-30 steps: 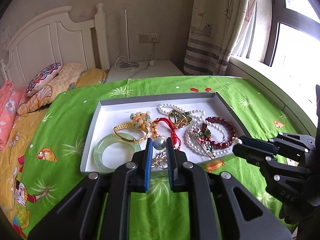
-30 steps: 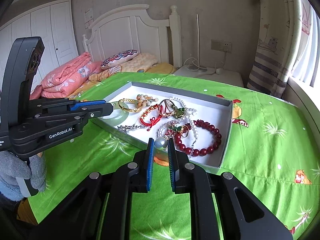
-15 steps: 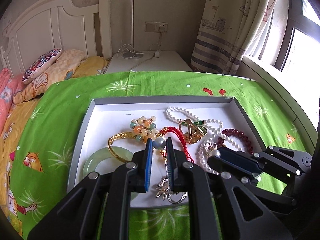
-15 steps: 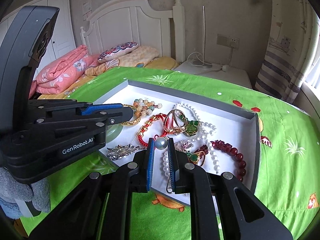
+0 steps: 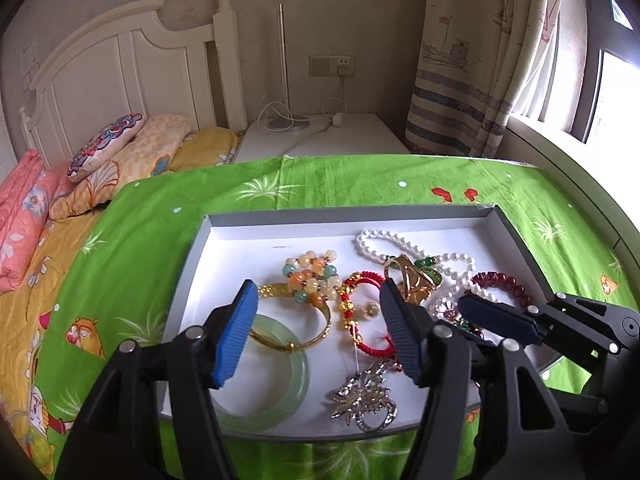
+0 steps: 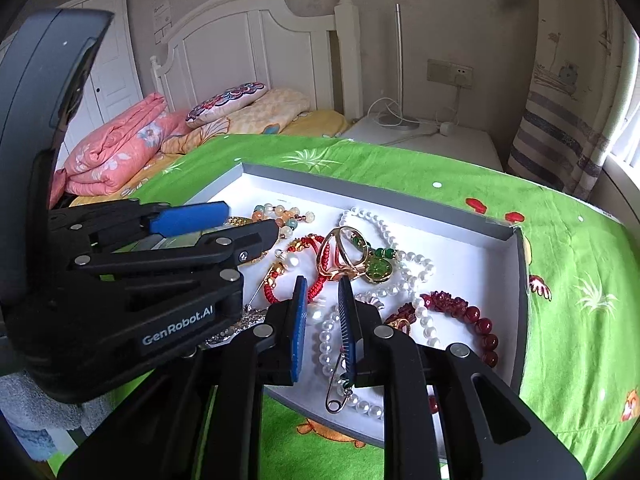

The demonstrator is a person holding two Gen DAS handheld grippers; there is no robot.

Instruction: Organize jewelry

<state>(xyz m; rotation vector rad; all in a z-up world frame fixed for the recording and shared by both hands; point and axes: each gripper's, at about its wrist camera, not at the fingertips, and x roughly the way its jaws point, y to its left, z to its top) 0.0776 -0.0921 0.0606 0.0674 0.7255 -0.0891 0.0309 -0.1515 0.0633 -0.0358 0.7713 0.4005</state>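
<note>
Over the gray tray (image 5: 192,264) on the green bedspread (image 5: 152,216), the left gripper (image 5: 316,336) has its jaws opening wide above the gold bangle (image 5: 316,332) and red cord bracelet (image 5: 360,312), gripping nothing. Just right of it, the right gripper (image 6: 322,320) has its jaws opening slightly over the pearl strands (image 6: 326,344), clamping nothing.

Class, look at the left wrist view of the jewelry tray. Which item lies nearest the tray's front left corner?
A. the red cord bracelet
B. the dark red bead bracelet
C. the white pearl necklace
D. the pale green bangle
D: the pale green bangle lies in the tray at its near left corner, partly behind the left gripper's blue finger, while the other pieces sit farther right or back.
</note>
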